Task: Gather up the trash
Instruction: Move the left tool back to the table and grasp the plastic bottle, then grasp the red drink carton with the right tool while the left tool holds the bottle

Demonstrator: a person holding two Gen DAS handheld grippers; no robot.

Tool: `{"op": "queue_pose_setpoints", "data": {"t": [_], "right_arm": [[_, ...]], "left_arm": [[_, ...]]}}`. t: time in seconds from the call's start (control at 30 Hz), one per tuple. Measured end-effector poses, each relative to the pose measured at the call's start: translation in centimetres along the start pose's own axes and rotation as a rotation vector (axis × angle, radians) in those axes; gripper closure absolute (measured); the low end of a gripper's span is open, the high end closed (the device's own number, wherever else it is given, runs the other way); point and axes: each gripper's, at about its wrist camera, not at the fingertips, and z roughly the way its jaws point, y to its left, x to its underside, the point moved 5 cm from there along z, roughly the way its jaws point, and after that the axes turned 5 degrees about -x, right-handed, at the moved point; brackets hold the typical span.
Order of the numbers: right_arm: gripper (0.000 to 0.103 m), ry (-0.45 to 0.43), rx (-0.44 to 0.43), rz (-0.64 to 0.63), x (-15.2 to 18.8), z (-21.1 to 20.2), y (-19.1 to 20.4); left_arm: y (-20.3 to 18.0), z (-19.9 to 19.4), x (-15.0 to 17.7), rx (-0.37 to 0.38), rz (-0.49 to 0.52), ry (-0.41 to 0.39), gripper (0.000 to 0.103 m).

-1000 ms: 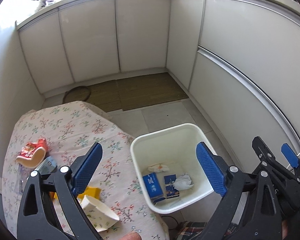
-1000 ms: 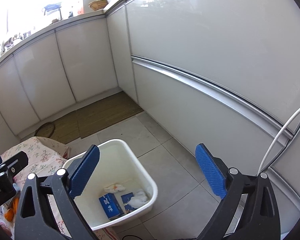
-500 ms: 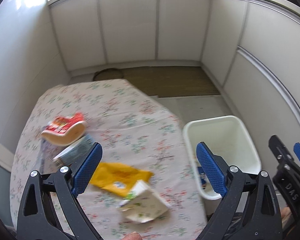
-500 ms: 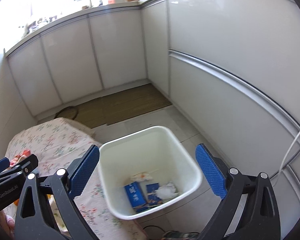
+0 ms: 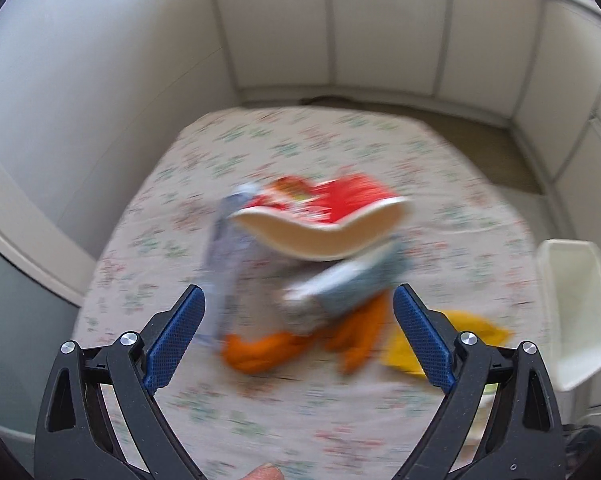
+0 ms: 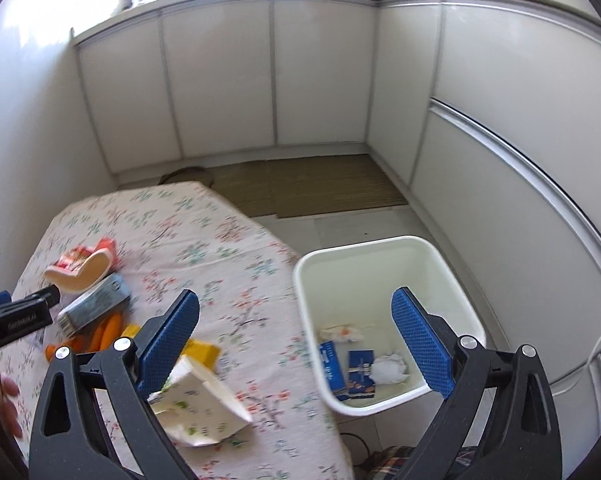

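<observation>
Swinging away from the bin, the left gripper (image 5: 298,336) had come round over the table's trash pile, which filled its blurred view instead of sitting off at nine o'clock. Its jaws stood wide apart, holding nothing, with the crushed red-and-cream cup (image 5: 324,222), a grey carton (image 5: 340,288) and orange peel (image 5: 268,350) lying between and just beyond them. The right gripper (image 6: 296,340) was likewise spread and empty, hovering over the table edge with the white bin (image 6: 384,256) at three o'clock on the floor — already holding blue cartons (image 6: 348,368) and crumpled tissue (image 6: 388,366). By my judgement the step in hand was the reach for the next piece; the next move called for lowering onto one item and closing, not the whole heap. A torn white carton (image 6: 204,408) and yellow wrapper (image 6: 200,350) lay near the tablecloth (image 6: 220,248) edge at six o'clock. Open cloth at twelve o'clock gave room; the bin stood just beside the table's rim.
</observation>
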Motion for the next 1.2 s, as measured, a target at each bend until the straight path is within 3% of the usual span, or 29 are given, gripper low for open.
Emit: {"op": "queue_pose_setpoints", "data": {"t": [0.2, 0.33, 0.4, 0.5, 0.57, 0.77, 0.93, 1.07, 1.2], "right_arm": [[0.009, 0.02, -0.012, -0.088, 0.1, 0.6, 3.5], [0.009, 0.019, -0.024, -0.173, -0.2, 0.7, 6.0], [0.009, 0.02, -0.031, -0.218, -0.4, 0.7, 7.3], [0.009, 0.041, -0.059, -0.268, -1.0, 1.4, 9.0], [0.009, 0.08, -0.094, -0.276, -1.4, 2.4, 10.2], [0.009, 0.226, -0.239, -0.197, -2.7, 6.6, 12.9], [0.009, 0.382, -0.424, 0.069, -3.0, 12.1, 15.0], [0.009, 0.428, -0.494, 0.141, -3.0, 15.2, 17.3], [0.009, 0.461, -0.511, 0.151, -2.8, 16.9, 19.6]], "left_arm": [[3.7, 5.1, -0.1, -0.076, 0.043, 0.093, 0.013], [3.8, 7.7, -0.5, -0.067, 0.074, 0.131, 0.015], [3.8, 9.1, -0.7, -0.069, 0.091, 0.155, 0.023], [4.1, 10.6, -0.8, -0.037, 0.081, 0.19, 0.065], [4.8, 10.8, -0.9, -0.004, 0.052, 0.195, 0.076], [8.5, 8.8, -0.3, 0.096, -0.059, 0.146, 0.083], [12.4, 4.4, 0.4, 0.189, -0.187, 0.076, 0.083], [14.4, 1.8, 0.7, 0.269, -0.264, -0.004, 0.083], [15.3, 1.5, 1.3, 0.335, -0.313, -0.038, 0.083]]}}
